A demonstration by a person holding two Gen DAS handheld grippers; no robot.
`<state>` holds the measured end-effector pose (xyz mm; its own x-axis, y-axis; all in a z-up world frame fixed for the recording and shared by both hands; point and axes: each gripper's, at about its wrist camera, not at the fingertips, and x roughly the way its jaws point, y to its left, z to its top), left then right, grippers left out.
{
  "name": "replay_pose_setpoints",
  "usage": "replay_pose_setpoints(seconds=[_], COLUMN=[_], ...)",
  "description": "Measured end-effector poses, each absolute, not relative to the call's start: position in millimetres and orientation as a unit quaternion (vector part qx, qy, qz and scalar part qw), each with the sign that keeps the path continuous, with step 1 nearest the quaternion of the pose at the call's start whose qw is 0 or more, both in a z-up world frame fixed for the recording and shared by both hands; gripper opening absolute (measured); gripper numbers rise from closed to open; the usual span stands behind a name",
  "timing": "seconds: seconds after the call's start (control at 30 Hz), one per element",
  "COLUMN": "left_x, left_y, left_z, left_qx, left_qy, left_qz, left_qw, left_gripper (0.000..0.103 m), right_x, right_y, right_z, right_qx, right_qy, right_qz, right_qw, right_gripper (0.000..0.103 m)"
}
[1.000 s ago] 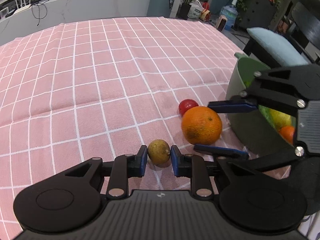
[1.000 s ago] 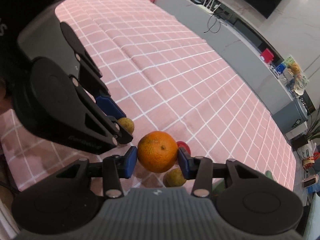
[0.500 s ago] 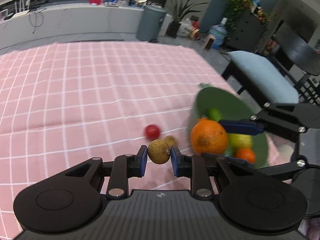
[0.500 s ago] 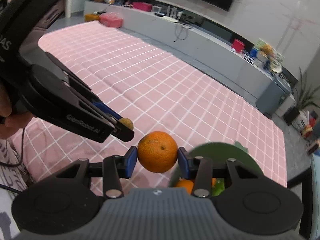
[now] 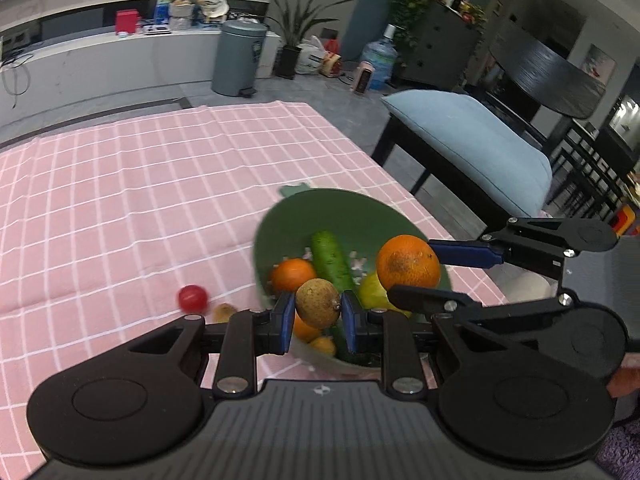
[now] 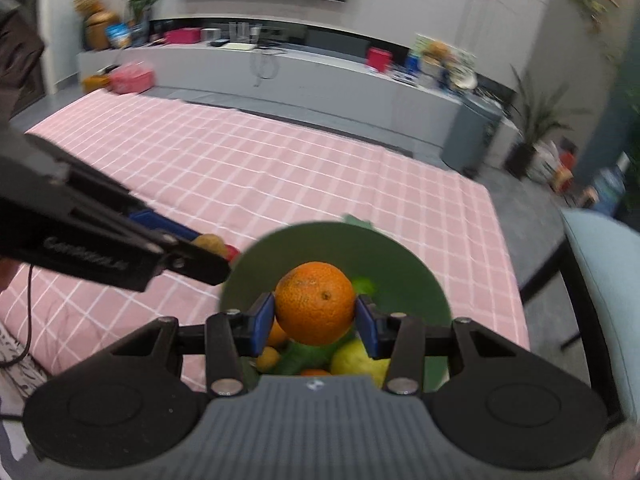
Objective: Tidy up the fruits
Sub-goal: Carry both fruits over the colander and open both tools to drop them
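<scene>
My left gripper [image 5: 318,315] is shut on a small brownish-yellow fruit [image 5: 318,303] and holds it over the near left rim of the green bowl [image 5: 340,208]. My right gripper [image 6: 315,316] is shut on a large orange [image 6: 315,302] and holds it above the bowl [image 6: 280,256]; the orange also shows in the left wrist view [image 5: 408,262]. The bowl holds a cucumber [image 5: 332,258], a small orange [image 5: 292,274], a yellow-green fruit [image 6: 358,358] and other fruit. A red fruit [image 5: 193,297] and a small brown fruit [image 5: 223,312] lie on the cloth left of the bowl.
The table wears a pink checked cloth [image 5: 120,184]. Its right edge runs close behind the bowl, with a blue-cushioned chair [image 5: 472,144] beyond it. A grey bin [image 5: 238,58] and a long white counter [image 6: 280,76] stand past the far edge.
Both grippers have risen from the cloth with their fruits and moved right, over the green bowl. The red fruit and small brown fruit stay on the cloth.
</scene>
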<state>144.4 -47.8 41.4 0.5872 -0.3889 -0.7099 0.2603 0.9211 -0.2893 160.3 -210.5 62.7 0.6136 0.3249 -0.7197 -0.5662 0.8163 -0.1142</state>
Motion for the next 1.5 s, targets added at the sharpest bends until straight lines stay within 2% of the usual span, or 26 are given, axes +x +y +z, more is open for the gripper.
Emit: replay_pose_setpoints(seconds=[0.57,1.0,1.33,1.5], left_x=[173.7,184.5,189.1,187.3], left_y=[-93.0,-88.8,-94.7,-95.7], left_z=[6.0,-12.0,-14.9,-16.1], left_qx=[-0.033,-0.04,-0.025,-0.021], left_qy=[0.472,0.487,0.484,0.484], left_qz=[-0.185,-0.167,-0.175,-0.183], left_qw=[0.862,0.856,0.857,0.856], left_gripper=[0.027,0.027,0.027,0.032], right_x=[196.1,208.9,223.1,227.3], right_y=[-236.6,-227.5,-222.8,-223.2], right_z=[19.4,15.3,15.6,16.9], right_qx=[-0.151,-0.187,-0.196,-0.194], right_qy=[0.417,0.395,0.408,0.416], right_qz=[0.202,0.208,0.215,0.221], right_qw=[0.873,0.875,0.865,0.861], right_gripper=[0.041,0.041,0.041,0.042])
